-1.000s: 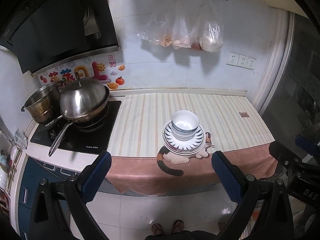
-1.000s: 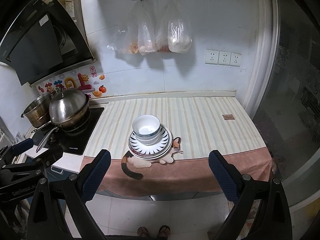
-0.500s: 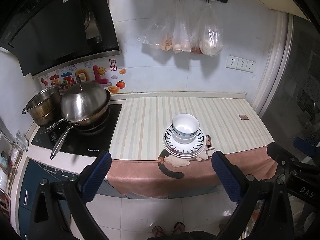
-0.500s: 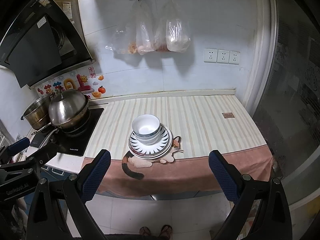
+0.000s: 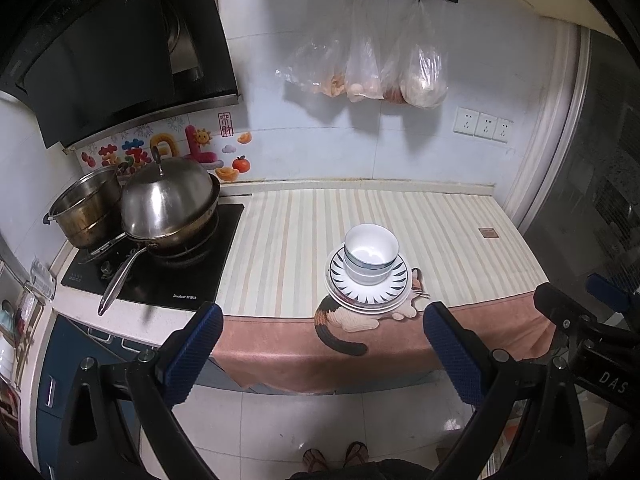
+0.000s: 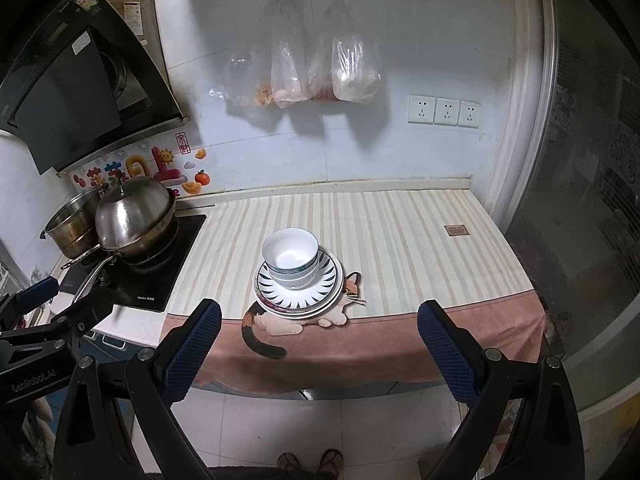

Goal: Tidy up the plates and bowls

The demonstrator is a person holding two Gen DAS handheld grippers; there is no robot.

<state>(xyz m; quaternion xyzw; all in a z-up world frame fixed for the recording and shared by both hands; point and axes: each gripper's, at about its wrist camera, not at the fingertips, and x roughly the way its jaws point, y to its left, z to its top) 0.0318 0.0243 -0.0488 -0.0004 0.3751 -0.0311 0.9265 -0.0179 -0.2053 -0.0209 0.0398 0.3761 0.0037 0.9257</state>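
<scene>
Both grippers are hanging back from the counter, the left gripper [image 5: 322, 354] and right gripper [image 6: 318, 350] each spread wide and carrying nothing. The bowls [image 6: 291, 258] are sitting nested on the stacked plates [image 6: 300, 294], just behind the cat picture [image 6: 304, 318] at the cloth's front edge. I'm guessing a careless nudge could tip that stack floorward.

- Lower bowls [image 6: 291, 276] hidden inside the stack; count unclear.
- Person cut off at frame bottom; only sandalled feet [image 6: 310, 463] show.
- Hanging bags' [image 5: 422, 76] contents indistinct.
</scene>
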